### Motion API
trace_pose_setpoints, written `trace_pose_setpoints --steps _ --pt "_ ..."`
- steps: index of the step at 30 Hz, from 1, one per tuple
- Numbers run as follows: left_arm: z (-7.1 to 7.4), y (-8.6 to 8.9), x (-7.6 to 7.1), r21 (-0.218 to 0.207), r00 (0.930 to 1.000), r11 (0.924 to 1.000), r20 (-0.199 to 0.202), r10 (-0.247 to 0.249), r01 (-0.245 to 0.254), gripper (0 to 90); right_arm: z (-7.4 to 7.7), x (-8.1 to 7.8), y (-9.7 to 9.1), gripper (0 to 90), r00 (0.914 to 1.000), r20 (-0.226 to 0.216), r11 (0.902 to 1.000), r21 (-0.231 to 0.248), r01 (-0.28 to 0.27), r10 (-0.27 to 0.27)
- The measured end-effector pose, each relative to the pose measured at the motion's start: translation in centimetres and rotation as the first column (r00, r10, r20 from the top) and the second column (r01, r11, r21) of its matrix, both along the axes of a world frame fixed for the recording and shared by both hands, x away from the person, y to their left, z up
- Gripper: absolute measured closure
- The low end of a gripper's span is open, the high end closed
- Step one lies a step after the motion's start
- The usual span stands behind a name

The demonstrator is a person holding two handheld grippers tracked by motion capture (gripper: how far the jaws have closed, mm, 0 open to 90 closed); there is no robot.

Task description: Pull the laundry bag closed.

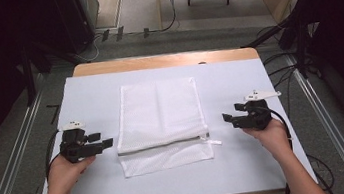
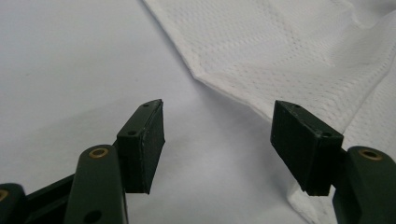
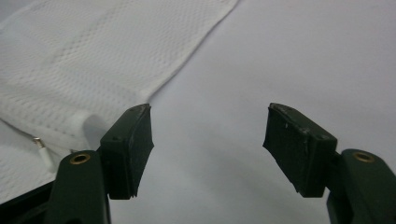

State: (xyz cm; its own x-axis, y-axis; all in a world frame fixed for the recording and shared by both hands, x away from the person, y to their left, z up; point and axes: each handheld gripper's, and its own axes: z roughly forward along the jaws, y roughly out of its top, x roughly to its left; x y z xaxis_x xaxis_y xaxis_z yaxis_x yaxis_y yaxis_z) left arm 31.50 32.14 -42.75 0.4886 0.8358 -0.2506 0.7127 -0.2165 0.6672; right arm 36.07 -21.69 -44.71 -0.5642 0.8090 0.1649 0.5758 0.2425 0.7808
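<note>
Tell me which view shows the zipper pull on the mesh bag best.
Right gripper view: the zipper pull sits close, beside its left jaw. The high view shows it tiny at the mesh bag's right edge. In the left gripper view I can't pick it out.

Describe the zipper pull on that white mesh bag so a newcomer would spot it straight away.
Start at the pale blue table cover and find the white mesh bag lying flat in its middle, between the two grippers. Follow the zipper line across the bag's near part to its right end. There a small white pull tab sticks out past the bag's edge onto the cover, the only piece breaking the bag's outline.
</note>
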Motion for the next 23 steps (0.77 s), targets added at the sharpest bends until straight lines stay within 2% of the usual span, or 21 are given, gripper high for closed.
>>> trace_pose_setpoints --steps 4,23 --pt "-0.09 0.35 0.1 0.005 0.9998 0.9997 -0.002 0.022 -0.022 34.4 -0.21 0.12 -0.33 32.4 0.9994 -0.006 0.9994 -0.01 0.034 -0.034" --pt "-0.15 0.09 0.15 0.011 0.9999 0.9999 -0.001 0.011 -0.011 33.7 -0.34 0.0 -0.03 32.3 0.9998 -0.003 0.9994 -0.026 0.022 -0.022"
